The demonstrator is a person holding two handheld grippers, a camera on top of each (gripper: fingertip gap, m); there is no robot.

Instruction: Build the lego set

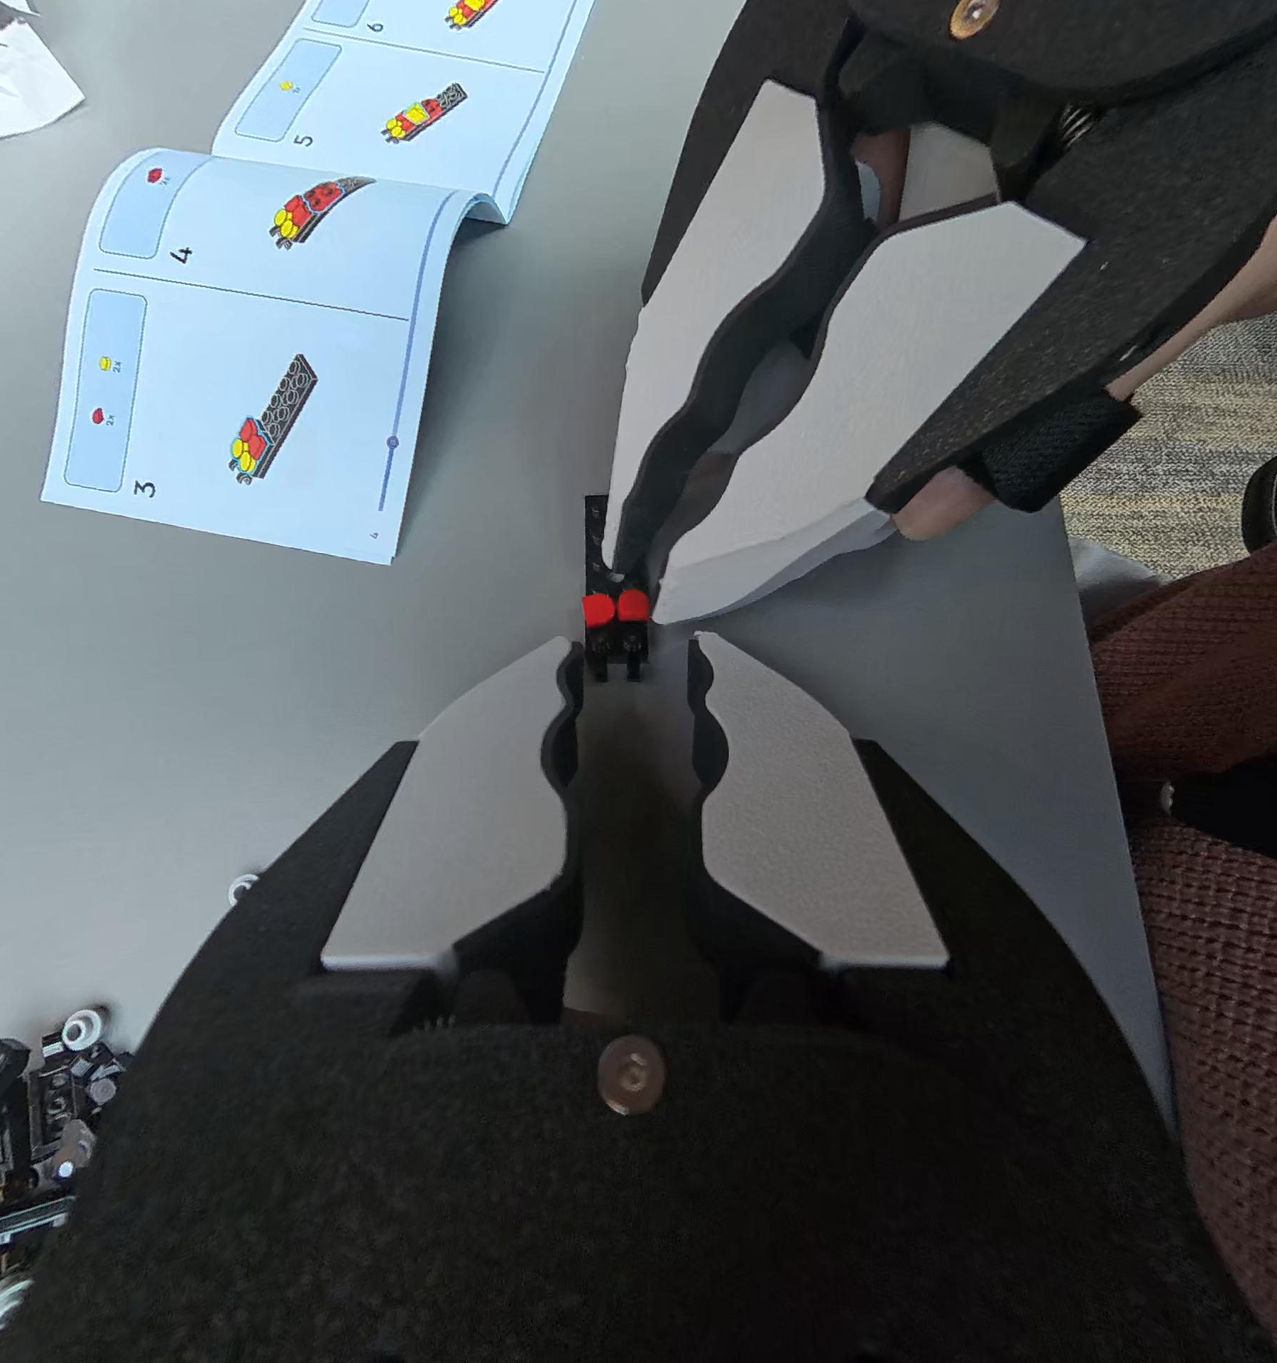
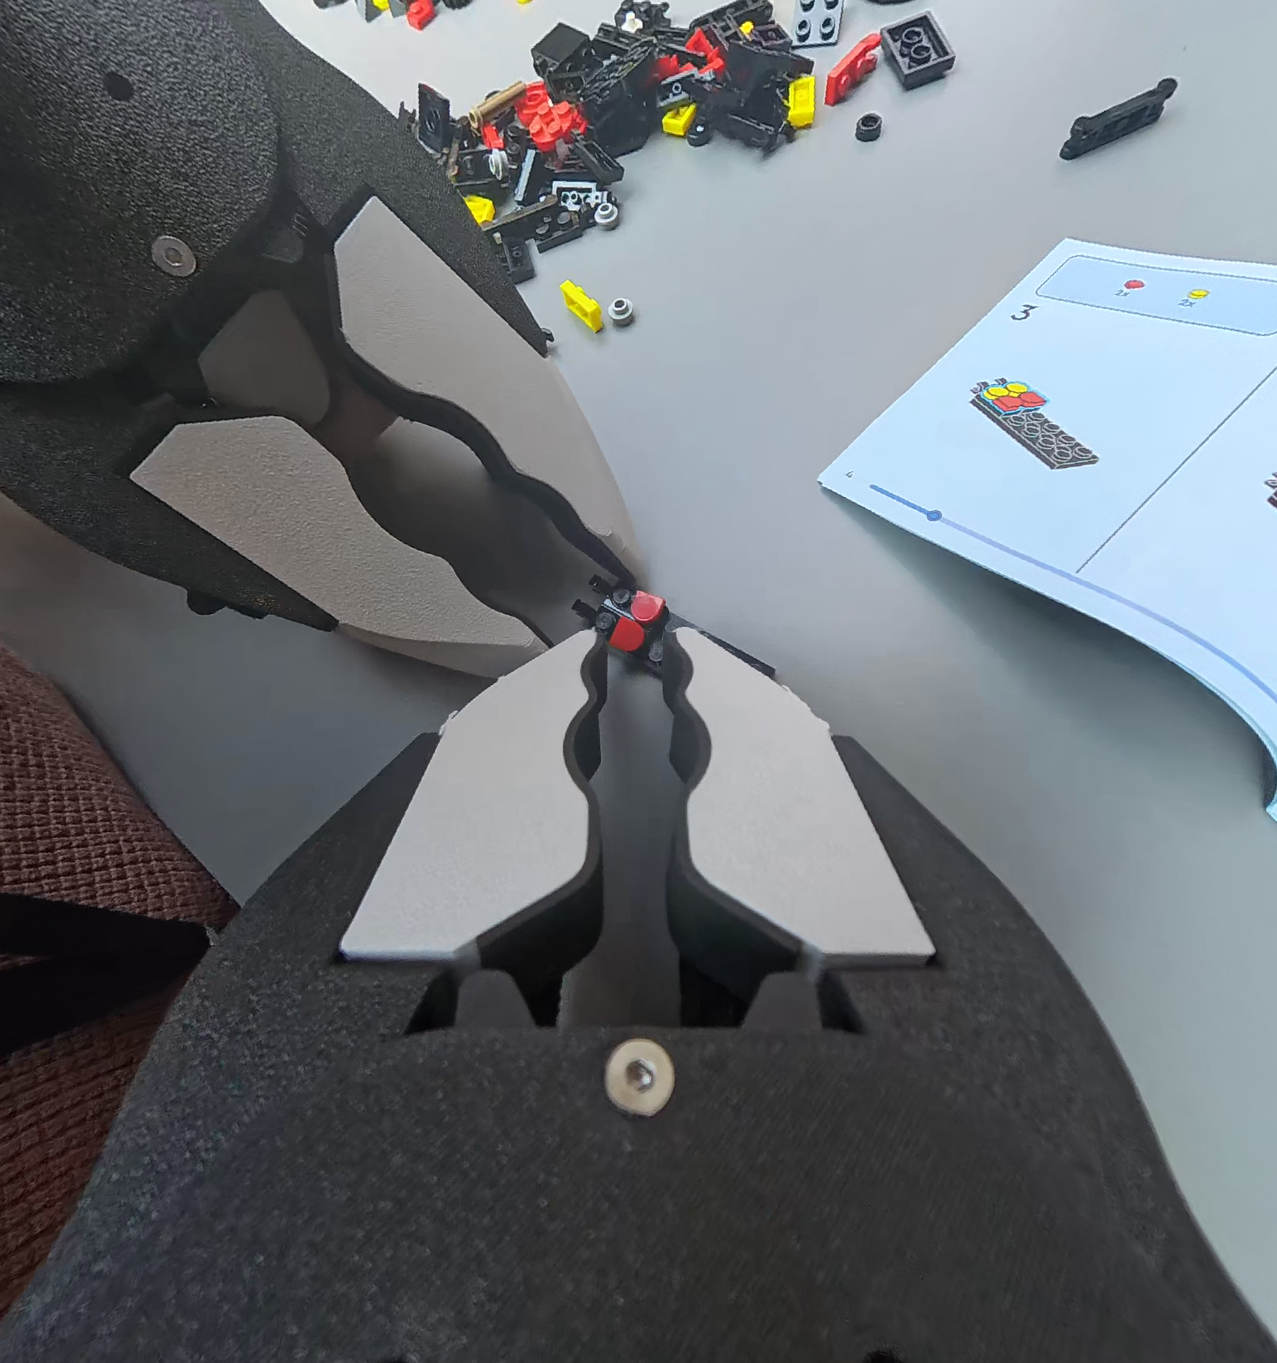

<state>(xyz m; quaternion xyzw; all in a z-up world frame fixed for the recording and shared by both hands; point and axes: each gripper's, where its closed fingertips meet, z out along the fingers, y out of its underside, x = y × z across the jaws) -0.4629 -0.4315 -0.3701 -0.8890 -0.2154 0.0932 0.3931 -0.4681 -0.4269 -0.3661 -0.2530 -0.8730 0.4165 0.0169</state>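
Note:
A long black plate lies on the grey table with two red rounded pieces side by side near its close end. It also shows in the right wrist view, and so do the red pieces. My left gripper is open, its tips either side of the plate's pegged end with a gap on the right. My right gripper comes from the opposite side. Its jaws are a narrow gap apart, tips on the plate just behind the red pieces. I cannot tell whether it grips anything.
The open instruction booklet lies left of the plate, and right of it in the right wrist view. A pile of loose black, red and yellow pieces sits behind it, with a yellow piece and a black beam apart. The table edge and a brown chair are at right. Only a small space, under 4 cm, lies between the two pairs of fingers. From the left gripper's tips to the yellow piece is close to 9 cm.

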